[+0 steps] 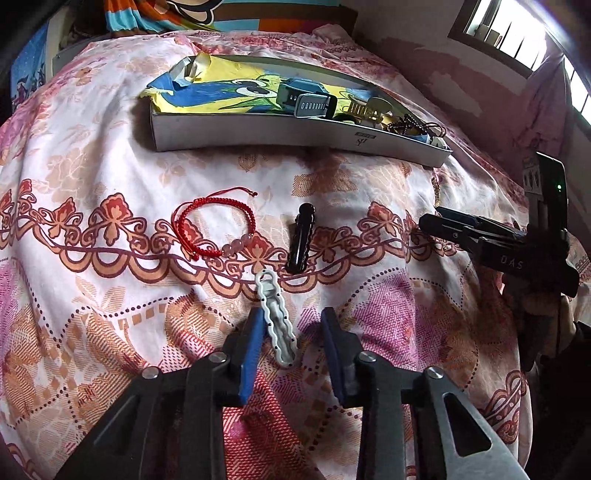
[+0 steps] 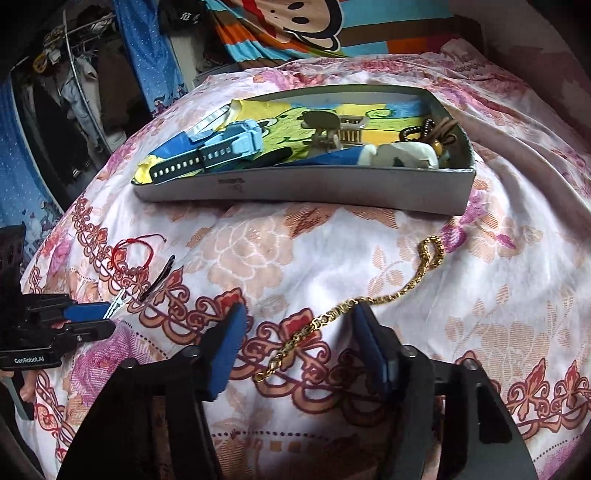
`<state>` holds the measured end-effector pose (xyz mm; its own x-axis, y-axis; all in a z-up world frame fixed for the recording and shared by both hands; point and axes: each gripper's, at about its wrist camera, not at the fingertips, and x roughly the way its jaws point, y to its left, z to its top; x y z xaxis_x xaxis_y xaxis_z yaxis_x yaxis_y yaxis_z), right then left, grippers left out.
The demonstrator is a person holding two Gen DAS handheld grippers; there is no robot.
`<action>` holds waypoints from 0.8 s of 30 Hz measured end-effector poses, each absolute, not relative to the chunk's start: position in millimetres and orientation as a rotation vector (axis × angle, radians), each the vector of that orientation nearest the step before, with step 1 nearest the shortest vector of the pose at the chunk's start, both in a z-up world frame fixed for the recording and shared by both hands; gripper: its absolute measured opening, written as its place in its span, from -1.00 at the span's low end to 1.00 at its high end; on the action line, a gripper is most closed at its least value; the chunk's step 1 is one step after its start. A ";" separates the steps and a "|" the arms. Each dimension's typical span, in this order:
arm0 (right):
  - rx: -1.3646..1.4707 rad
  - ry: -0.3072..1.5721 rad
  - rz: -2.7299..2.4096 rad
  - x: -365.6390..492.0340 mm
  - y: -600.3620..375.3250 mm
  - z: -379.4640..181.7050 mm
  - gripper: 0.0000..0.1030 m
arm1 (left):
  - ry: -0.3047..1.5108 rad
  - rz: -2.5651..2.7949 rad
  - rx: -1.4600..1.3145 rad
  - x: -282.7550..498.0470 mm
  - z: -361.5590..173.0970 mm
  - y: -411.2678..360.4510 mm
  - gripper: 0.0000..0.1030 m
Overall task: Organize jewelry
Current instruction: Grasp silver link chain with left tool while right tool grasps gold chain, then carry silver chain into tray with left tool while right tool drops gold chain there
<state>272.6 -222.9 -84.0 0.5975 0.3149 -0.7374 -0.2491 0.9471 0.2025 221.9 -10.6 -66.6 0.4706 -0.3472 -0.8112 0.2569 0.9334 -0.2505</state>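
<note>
A white wavy hair clip lies on the floral bedsheet between the open blue fingers of my left gripper, close to the left finger. A black hair clip and a red cord bracelet lie just beyond it. A gold chain lies on the sheet, its near end between the open fingers of my right gripper. The grey box further back holds a blue watch, a claw clip and beaded bracelets.
The left gripper also shows at the left of the right wrist view; the right gripper shows at the right of the left wrist view. A cartoon blanket lies behind the box. A window is at the far right.
</note>
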 end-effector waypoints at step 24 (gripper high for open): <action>-0.046 0.939 0.592 233.2 -166.0 -84.0 -0.90 | 0.999 -0.357 -0.086 220.3 -66.8 -12.6 -0.75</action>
<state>233.2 -166.0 -84.0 0.4448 0.4582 -0.7695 -0.4970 0.8411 0.2136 220.3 -12.6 -66.8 0.4885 -0.3320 -0.8069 0.2542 0.9388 -0.2324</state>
